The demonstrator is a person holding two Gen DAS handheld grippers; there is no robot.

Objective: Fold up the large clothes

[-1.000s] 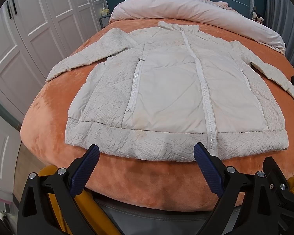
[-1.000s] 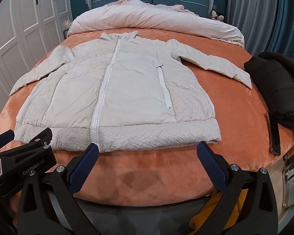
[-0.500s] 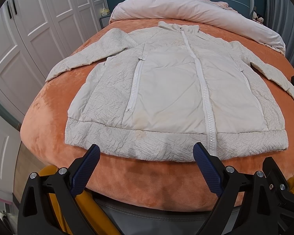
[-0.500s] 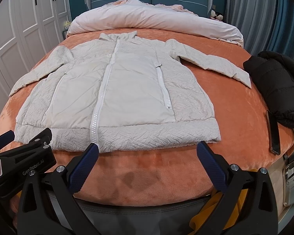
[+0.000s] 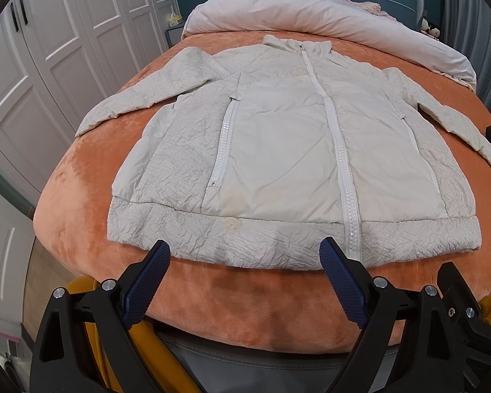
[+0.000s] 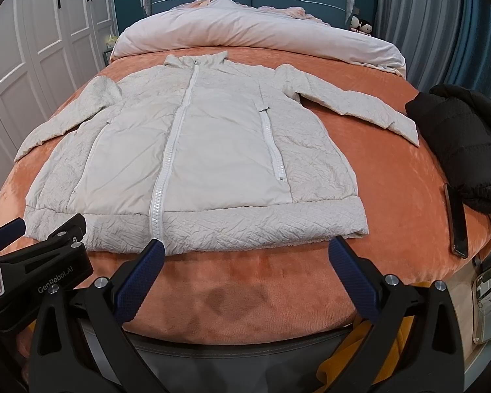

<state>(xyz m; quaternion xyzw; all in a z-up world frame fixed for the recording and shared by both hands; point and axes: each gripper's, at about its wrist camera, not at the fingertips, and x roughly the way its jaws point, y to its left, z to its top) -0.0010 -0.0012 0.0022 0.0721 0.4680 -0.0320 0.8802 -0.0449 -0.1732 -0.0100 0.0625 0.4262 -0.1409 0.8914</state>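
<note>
Jacket: white padded jacket point(image 5: 288, 160) flat on bed point(image 5: 81, 216), soft, light, slippery.
Hold: hem corners ahead.
Left hand-held gripper point(image 5: 245, 255): wide open, empty.
Right hand-held gripper point(image 6: 247, 250): wide open, empty.

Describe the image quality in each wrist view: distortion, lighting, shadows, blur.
Left wrist: strong fisheye bend, dark corners, even soft light, white coat sharp. Right wrist: same bend curves the orange bedspread; dark patch on its near edge, shadow or stain unclear; black jacket loses detail.
</note>
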